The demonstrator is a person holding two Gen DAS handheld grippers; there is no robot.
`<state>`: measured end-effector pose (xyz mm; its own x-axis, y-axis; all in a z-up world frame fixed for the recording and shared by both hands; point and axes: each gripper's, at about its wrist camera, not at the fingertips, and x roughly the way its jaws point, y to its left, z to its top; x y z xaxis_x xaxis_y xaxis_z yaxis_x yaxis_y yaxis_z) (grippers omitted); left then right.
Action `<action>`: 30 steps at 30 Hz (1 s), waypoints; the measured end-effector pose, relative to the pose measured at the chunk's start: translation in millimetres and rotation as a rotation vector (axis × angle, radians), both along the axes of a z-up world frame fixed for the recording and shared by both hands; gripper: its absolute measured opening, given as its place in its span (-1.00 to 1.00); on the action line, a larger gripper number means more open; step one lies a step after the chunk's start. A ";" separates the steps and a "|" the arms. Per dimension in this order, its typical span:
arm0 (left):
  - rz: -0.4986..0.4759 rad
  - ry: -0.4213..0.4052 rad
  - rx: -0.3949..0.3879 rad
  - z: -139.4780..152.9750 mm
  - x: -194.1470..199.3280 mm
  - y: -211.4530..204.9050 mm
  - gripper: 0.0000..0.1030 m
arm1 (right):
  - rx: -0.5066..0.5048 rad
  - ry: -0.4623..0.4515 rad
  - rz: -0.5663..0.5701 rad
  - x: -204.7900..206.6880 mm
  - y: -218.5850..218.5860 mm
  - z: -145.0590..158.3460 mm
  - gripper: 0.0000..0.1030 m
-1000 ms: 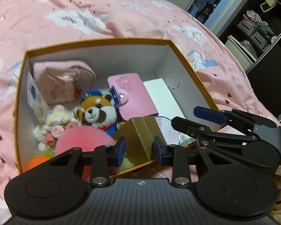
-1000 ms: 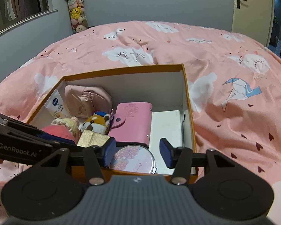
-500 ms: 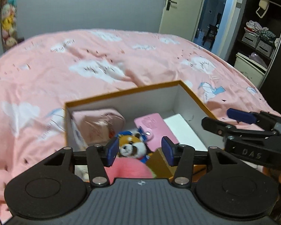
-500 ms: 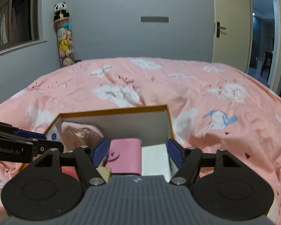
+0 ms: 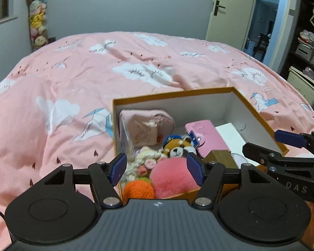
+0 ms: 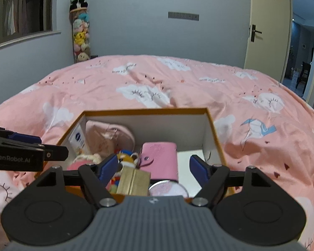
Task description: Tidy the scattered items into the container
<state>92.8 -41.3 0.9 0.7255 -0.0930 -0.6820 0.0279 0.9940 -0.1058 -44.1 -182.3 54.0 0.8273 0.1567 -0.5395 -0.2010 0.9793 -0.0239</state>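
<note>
- Left gripper (image 5: 157,168): jaws opening, nothing between pads, hovering over near edge of box (image 5: 173,94).
- Right gripper (image 6: 153,167): jaws opening, empty, above same edge.
- In box on pink duvet (image 5: 73,79): gold box (image 6: 134,181), pink wallet (image 6: 161,159), plush fox (image 5: 178,146), pink pompom (image 5: 171,177), round mirror (image 6: 167,189).

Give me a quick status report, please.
Left gripper and right gripper jaws opening, nothing between them. Orange-rimmed cardboard box holds the items. Nothing in the way.
</note>
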 end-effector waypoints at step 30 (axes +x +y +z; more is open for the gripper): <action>0.015 0.104 0.001 -30.1 4.7 -6.2 0.46 | -0.067 0.034 0.027 -3.3 15.7 -32.8 0.67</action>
